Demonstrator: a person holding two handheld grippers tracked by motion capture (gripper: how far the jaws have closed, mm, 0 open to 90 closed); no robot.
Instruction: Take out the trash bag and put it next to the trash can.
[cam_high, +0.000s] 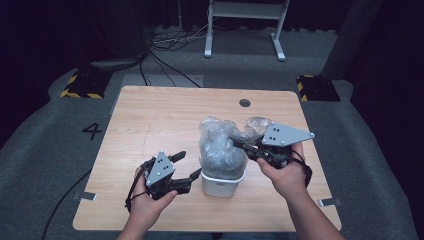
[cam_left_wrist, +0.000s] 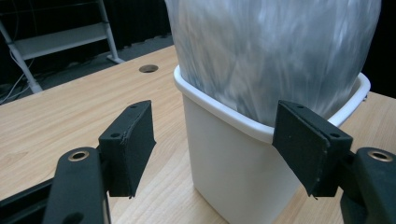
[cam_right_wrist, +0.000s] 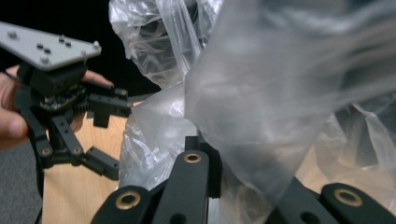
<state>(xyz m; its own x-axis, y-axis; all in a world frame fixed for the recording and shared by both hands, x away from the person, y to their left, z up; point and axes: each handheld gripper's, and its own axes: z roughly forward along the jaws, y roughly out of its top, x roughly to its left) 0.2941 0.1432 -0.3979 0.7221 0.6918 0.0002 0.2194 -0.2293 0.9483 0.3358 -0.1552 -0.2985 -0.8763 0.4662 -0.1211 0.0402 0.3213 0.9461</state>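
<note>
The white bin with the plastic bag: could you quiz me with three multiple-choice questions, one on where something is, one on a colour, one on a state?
1. Where does the white bin stand?
A. on the wooden table, between the two hands
B. on the grey floor
C. on the far shelf

2. What colour is the bag?
A. solid black
B. clear, see-through
C. bright red

3. How is the right gripper?
A. open, well away from the bag
B. lying on the table
C. shut on the bag

Answers:
1 A: the high view shows it on the tabletop.
2 B: the bin's rim shows through it.
3 C: its jaws pinch the plastic, while the left gripper stands open beside the bin.
</note>
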